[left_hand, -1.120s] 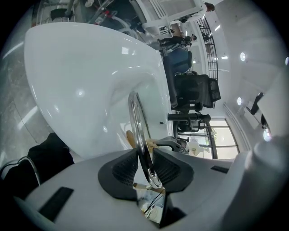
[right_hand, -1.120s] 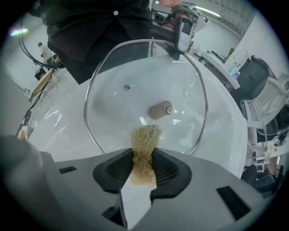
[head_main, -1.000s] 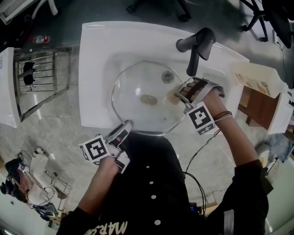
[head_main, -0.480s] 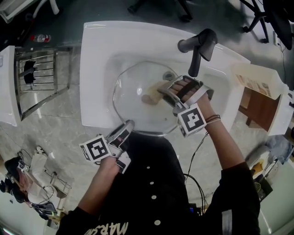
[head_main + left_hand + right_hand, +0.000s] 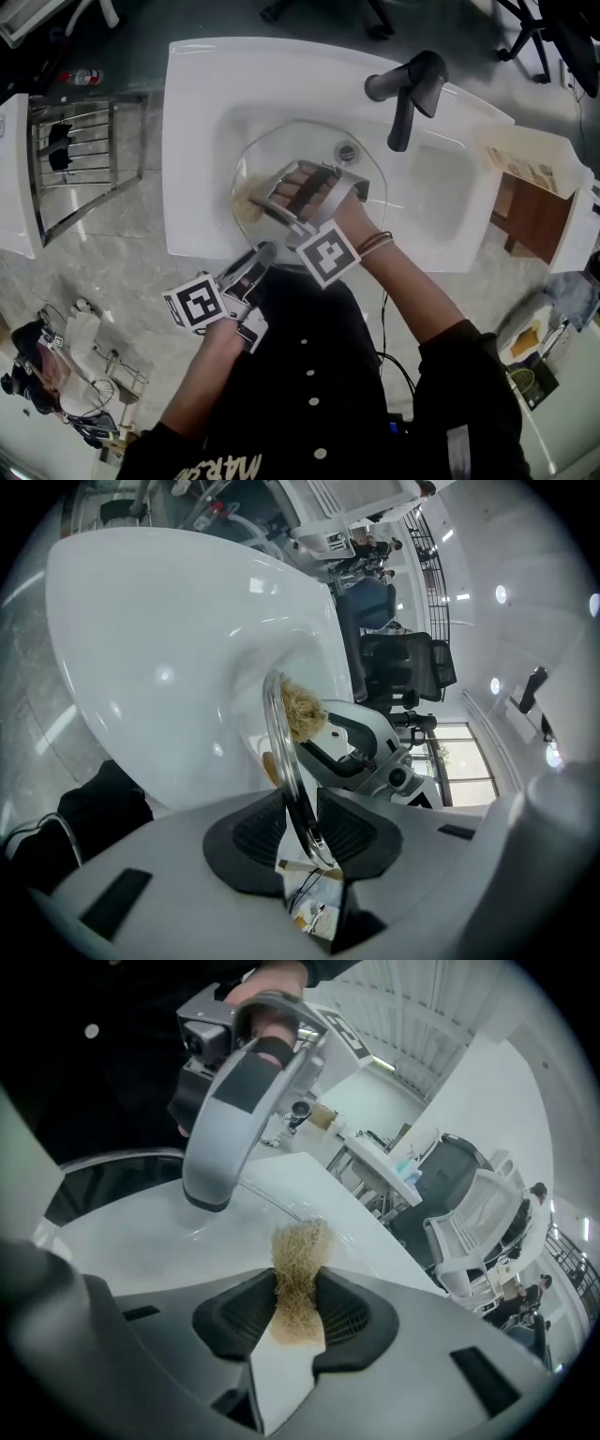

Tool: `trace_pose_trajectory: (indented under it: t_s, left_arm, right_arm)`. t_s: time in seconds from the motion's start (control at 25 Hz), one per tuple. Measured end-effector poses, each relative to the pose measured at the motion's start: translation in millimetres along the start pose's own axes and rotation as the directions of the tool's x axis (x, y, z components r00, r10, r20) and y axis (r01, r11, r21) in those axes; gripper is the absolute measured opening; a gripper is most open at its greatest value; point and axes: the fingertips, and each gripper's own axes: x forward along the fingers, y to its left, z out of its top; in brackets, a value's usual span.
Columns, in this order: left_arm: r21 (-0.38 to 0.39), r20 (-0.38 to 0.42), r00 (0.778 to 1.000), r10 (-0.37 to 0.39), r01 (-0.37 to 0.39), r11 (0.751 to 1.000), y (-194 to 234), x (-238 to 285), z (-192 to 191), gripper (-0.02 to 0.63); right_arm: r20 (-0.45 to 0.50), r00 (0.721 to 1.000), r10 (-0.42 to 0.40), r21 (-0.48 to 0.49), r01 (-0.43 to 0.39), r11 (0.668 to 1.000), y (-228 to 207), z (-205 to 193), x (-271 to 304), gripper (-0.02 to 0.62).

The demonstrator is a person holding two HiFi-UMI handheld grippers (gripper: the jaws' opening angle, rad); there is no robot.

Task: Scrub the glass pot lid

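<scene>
The glass pot lid (image 5: pixel 291 145) lies tilted in the white sink (image 5: pixel 197 103). My left gripper (image 5: pixel 258 255) is shut on its near metal rim, and the left gripper view shows that rim (image 5: pixel 281 742) pinched edge-on between the pads of the left gripper (image 5: pixel 305 832). My right gripper (image 5: pixel 264 202) is shut on a tan fibrous scrubber (image 5: pixel 246 204), which presses on the lid's left part. In the right gripper view the scrubber (image 5: pixel 298 1279) sticks out between the pads of the right gripper (image 5: pixel 298 1314), with the left gripper (image 5: pixel 208 1196) just beyond. The scrubber (image 5: pixel 302 712) shows against the lid's far face.
A dark faucet (image 5: pixel 408 89) arches over the basin's right part, with the drain (image 5: pixel 348 151) below it. A metal wire rack (image 5: pixel 75 159) stands left of the sink. An open cardboard box (image 5: pixel 530 164) sits at the right.
My right gripper has swept the scrubber across the lid, from its right side near the faucet to its left part. The left gripper has stayed on the rim.
</scene>
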Motion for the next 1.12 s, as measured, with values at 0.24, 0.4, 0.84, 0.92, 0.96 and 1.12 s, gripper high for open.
trace_pose_trajectory:
  t_s: [0.24,0.4,0.84,0.92,0.96,1.12]
  left_arm:
    - [0.026,-0.016,0.999,-0.043,0.044,0.999,-6.7,4.8,0.5,0.121]
    - [0.017,-0.016,0.999,-0.039,0.039,0.999,-4.7,4.5,0.2,0.121]
    - [0.003,-0.019,0.999,-0.044,0.044,0.999,-5.0,5.3,-1.1,0.121]
    - [-0.007,-0.015,0.999,-0.047,0.047,0.999,-5.3,4.4,-0.9,0.120]
    - [-0.012,-0.013,0.999,-0.048,0.048,0.999,-5.4,3.9,-0.7,0.120]
    - [-0.013,-0.016,0.999,-0.051,0.051,0.999,-6.6,3.7,0.8,0.119]
  right_arm:
    - [-0.005,0.998,0.056,-0.024,-0.056,0.998,10.4,-0.6,1.2,0.137]
    - [-0.017,0.989,0.147,-0.055,-0.148,0.987,18.6,-4.6,-0.2,0.137]
    - [-0.092,0.950,0.299,-0.085,-0.307,0.948,57.6,-30.0,-33.4,0.137]
    - [-0.099,0.945,0.311,-0.079,-0.319,0.945,64.9,-33.2,-42.3,0.137]
    - [-0.105,0.943,0.315,-0.082,-0.324,0.943,68.0,-35.1,-46.7,0.137]
    - [-0.127,0.932,0.340,-0.098,-0.353,0.930,78.8,-43.2,-62.5,0.137]
